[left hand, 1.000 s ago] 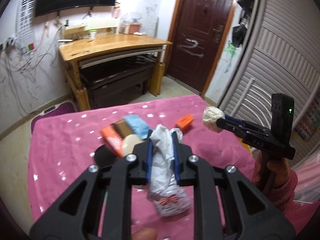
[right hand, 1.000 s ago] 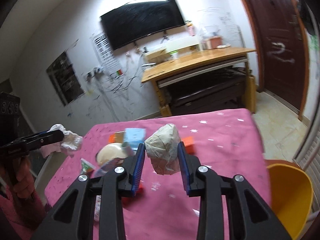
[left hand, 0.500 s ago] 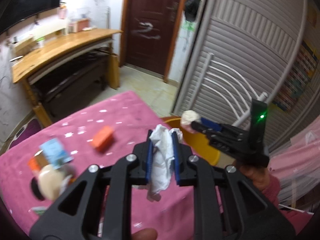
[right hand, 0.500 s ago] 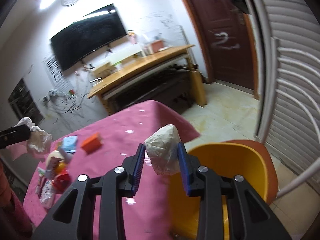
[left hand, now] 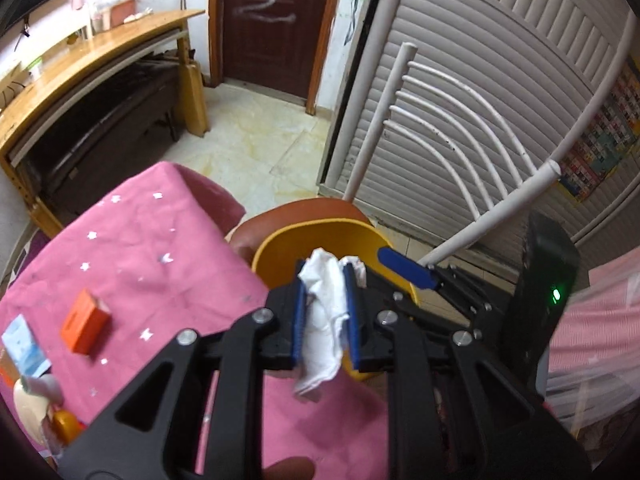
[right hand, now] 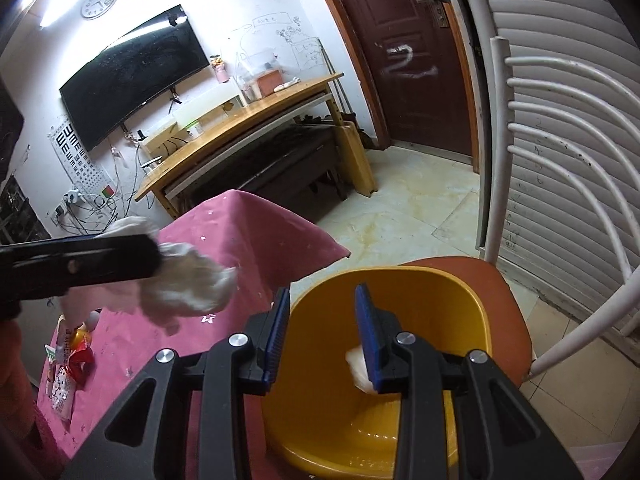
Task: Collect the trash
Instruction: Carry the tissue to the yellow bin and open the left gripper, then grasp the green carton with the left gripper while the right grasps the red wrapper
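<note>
Over the yellow bin (right hand: 384,364), the right gripper (right hand: 322,334) stands spread with its paper wad (right hand: 358,366) dropping inside, while the left gripper (left hand: 325,312) pinches a white tissue (left hand: 326,312) at the rim, and an orange box (left hand: 85,327) and wrappers (right hand: 66,364) await on the pink-clothed table (left hand: 152,248).

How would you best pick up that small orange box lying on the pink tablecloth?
Pinch the small orange box across its two long sides, coming down from above: it lies flat on the pink tablecloth, its narrower width probably fits the jaws, and bare cloth borders both sides.
</note>
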Tool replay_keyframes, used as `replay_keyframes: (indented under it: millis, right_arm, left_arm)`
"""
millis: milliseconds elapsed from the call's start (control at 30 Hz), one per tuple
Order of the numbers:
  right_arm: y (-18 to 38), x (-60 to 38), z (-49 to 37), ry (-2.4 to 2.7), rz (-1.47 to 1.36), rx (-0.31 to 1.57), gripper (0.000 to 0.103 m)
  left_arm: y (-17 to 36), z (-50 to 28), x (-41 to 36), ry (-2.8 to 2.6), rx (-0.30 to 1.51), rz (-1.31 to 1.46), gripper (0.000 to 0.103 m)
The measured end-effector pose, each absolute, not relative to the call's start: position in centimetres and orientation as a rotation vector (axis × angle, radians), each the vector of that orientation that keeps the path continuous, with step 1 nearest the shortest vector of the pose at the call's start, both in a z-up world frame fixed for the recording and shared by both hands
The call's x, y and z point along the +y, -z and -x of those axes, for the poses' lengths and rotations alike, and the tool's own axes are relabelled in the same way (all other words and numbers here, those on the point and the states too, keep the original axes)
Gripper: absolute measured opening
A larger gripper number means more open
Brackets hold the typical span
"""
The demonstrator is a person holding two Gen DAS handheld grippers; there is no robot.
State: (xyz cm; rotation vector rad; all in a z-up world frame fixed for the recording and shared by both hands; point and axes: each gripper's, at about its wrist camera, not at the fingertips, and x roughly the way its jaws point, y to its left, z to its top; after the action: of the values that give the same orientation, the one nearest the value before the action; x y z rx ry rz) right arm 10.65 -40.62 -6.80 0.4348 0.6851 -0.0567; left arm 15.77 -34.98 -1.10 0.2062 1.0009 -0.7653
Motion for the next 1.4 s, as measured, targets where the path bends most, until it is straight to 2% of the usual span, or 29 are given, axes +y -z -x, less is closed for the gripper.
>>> replay_keyframes:
  millis: [33,100,133,200,267,667,767,1000,1200,1267,1333,1400]
  right_arm:
    - [6.8,-40.8,-10.6,0.064,-0.438,0.683,0.028]
    - [6.8,-41.0,-10.6,0.076,-0.441,0.681,0.028]
    - [6.8,-41.3,-10.5,0.083,-0.447,0.676,0.028]
    - [6.7,-41.8,-10.3,0.101,-0.457,0.668,0.028]
    - [6.7,-42.3,-10.1,0.119,-0.463,0.661,0.028]
    - [6.2,-43.6,-8.9,0.184,-0.477,0.611,0.029]
    - [5.8,-44.4,-8.2,0.245,-0.476,0.582,0.029]
    - [5.5,-43.9,-8.1,0.197,-0.494,0.559,0.029]
    - [5.0,-41.8,-8.6,0.115,-0.477,0.554,0.029]
    - [4.6,-40.8,-8.7,0.064,-0.465,0.539,0.034]
    - [4.1,-39.8,-8.8,0.013,-0.455,0.526,0.046]
    - [3.7,-38.6,-9.0,-0.035,-0.456,0.519,0.054]
  left_arm:
    - [1.3,-16.0,-35.5,0.768,1.009,-0.204,0.016]
    - [1.4,-16.3,-35.8,0.775,1.016,-0.198,0.024]
    - [1.4,-16.4,-35.8,0.772,1.016,-0.194,0.034]
    - [1.4,-16.5,-36.1,0.783,1.020,-0.185,0.039]
    - [1.3,-16.4,-36.3,0.788,1.018,-0.183,0.051]
    - [-0.3,-15.2,-34.2,0.758,0.987,-0.155,0.053]
    - [-1.2,-14.6,-33.2,0.751,0.963,-0.146,0.060]
    - [-2.9,-13.1,-30.2,0.736,0.911,-0.107,0.061]
    - [-3.7,-12.6,-26.1,0.671,0.893,-0.052,0.068]
    - [-4.1,-12.4,-23.9,0.634,0.874,-0.032,0.074]
    - [-4.4,-12.3,-21.7,0.601,0.857,-0.017,0.077]
    - [-4.6,-12.1,-18.8,0.550,0.850,0.010,0.080]
